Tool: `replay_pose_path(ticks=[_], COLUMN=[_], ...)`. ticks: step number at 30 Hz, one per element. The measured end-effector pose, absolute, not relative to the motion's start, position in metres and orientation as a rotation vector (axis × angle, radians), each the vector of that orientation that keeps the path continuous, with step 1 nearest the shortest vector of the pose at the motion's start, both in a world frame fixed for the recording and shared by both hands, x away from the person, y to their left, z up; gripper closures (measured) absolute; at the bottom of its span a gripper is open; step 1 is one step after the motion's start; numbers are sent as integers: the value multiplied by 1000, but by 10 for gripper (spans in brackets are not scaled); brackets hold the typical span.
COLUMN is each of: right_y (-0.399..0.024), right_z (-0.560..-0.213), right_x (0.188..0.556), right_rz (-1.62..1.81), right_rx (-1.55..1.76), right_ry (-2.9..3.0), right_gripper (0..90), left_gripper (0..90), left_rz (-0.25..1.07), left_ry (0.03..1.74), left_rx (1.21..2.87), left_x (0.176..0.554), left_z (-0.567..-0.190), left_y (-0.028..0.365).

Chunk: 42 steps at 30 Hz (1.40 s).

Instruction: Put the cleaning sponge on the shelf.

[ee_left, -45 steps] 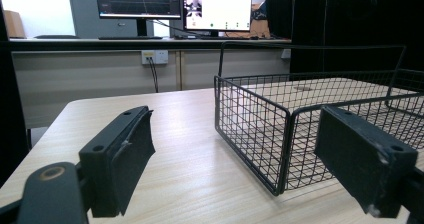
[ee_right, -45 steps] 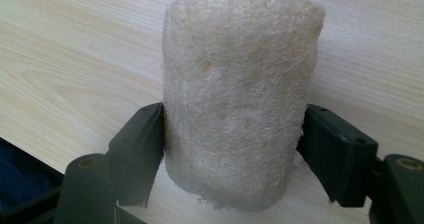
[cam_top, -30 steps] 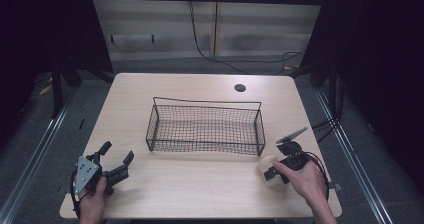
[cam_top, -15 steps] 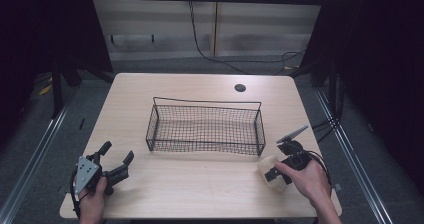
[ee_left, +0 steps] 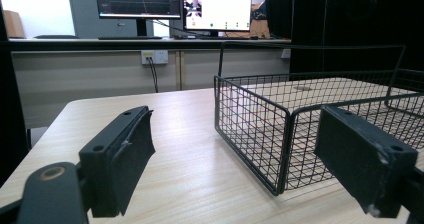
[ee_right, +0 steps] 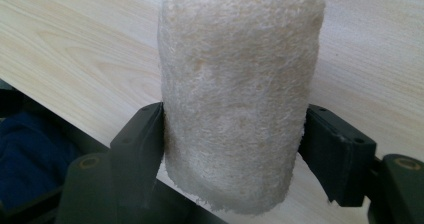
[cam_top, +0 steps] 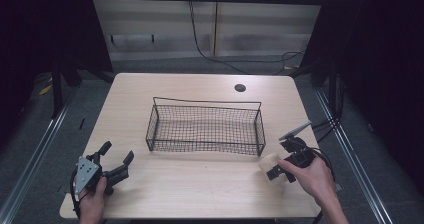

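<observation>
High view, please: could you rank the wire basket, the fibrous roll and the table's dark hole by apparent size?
1. wire basket, by far the largest.
2. fibrous roll, held in the right gripper.
3. dark hole, slightly smaller than the roll.

Black two-jaw grippers, bare forearms

The left gripper (cam_top: 114, 159) carries a grey three-cornered plate with screws; the right gripper (cam_top: 273, 170) trails a black cable; each flat jaw shows round screw holes.

Even overhead light falls on the pale table (cam_top: 200, 184) while the surroundings sink into near black. The high view is soft and grainy. The wire basket (ee_left: 280, 129) casts only faint shadows. Bright monitors (ee_left: 217, 6) glare in the background; the close fibrous roll (ee_right: 237, 99) looks slightly blurred.
</observation>
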State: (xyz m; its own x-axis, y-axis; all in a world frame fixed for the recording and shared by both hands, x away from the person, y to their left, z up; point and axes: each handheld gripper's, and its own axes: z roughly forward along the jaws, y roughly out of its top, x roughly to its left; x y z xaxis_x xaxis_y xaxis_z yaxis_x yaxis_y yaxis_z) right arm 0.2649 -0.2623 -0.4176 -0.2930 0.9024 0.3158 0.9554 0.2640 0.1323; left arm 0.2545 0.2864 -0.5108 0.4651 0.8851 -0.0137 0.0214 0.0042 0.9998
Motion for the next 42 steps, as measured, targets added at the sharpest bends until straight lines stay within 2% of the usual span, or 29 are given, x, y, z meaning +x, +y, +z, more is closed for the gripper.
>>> replay_pose_path(ticks=[14,42], right_y=[-264,-239], right_z=[-401,-361], right_x=[267,294], right_rz=[-473,-490], right_rx=[-1738,-1665], right_ry=[-2322,-2367], right_gripper=[290,290], left_gripper=[155,155], left_rz=[830,830], left_ry=[864,868], left_rx=[1407,1411], left_x=[255,255], left_z=[-511,-511], left_y=[286,287])
